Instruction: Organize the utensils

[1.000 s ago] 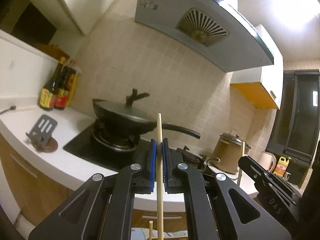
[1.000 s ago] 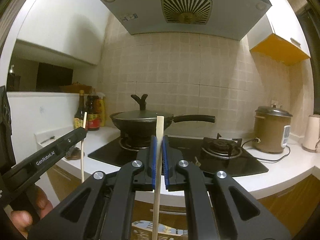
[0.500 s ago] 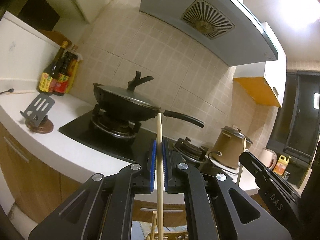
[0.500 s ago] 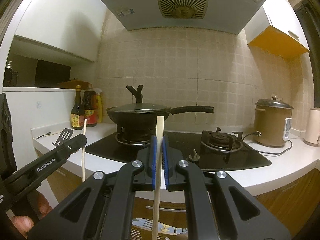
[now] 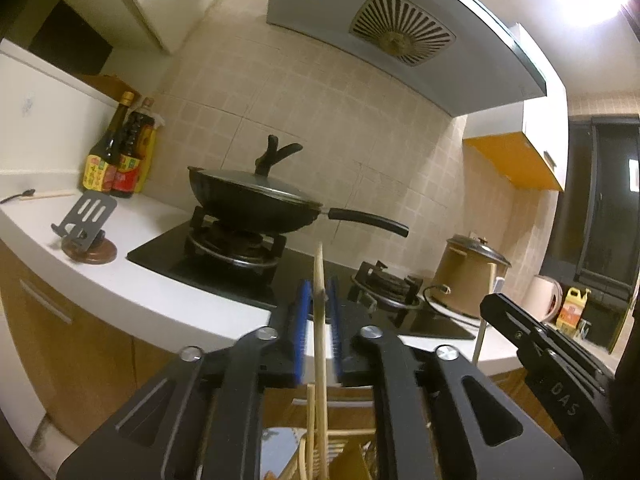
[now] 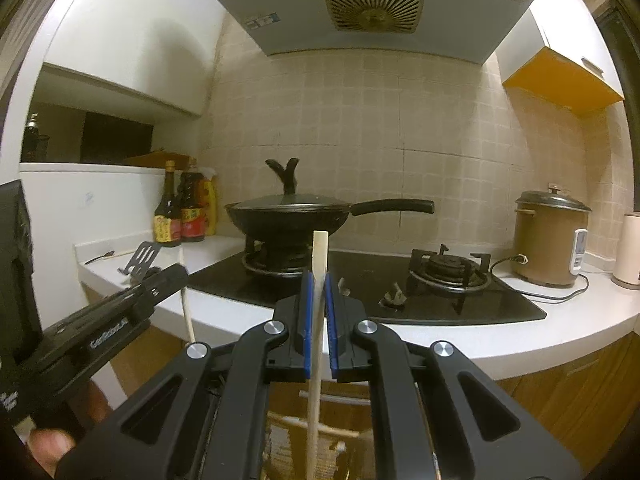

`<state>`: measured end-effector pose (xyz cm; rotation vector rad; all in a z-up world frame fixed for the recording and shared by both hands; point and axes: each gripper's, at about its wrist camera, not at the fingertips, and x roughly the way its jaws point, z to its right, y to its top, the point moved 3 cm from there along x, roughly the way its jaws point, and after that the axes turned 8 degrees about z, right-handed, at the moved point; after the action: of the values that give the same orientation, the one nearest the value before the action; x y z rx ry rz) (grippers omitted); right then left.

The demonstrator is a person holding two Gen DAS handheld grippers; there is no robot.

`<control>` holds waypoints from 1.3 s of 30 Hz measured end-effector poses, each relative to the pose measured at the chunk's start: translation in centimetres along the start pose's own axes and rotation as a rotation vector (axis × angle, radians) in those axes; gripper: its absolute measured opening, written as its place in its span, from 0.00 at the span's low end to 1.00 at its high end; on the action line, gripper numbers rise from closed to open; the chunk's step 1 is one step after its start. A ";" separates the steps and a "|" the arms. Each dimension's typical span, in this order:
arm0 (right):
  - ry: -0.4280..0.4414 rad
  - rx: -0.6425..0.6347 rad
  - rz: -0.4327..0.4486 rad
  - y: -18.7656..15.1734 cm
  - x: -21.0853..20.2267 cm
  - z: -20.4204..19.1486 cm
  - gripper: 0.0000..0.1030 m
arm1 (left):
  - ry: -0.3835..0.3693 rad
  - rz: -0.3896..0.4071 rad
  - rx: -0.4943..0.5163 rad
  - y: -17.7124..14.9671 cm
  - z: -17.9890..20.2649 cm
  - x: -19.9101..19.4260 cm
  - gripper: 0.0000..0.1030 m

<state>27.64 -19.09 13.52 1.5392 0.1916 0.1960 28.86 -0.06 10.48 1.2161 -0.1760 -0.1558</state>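
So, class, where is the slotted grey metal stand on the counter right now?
In the left wrist view the slotted grey metal stand sits at far left on the white counter, on a round brown base, between the sauce bottles and the black wok.

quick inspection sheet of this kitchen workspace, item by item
surface: white countertop with a black gas hob set in it.
job's things: one wooden chopstick upright between the left gripper's pads; a second chopstick upright in the right gripper; more sticks below.
clutter: lidded wok, sauce bottles, slotted stand, spoon, rice cooker.
grippers: left gripper jaws opening around its chopstick; right gripper shut on its chopstick.
cables: rice cooker cord lying on the counter.
surroundings: range hood, tiled wall, cabinets.
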 end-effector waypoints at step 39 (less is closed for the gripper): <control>-0.221 0.246 -0.074 -7.9 -23.0 2.8 0.89 | 0.208 -0.064 0.222 -4.6 3.7 -21.3 0.84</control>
<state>6.03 -27.61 5.67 1.7816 0.0993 -0.0599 7.11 -0.49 6.31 1.4503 0.0283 -0.0654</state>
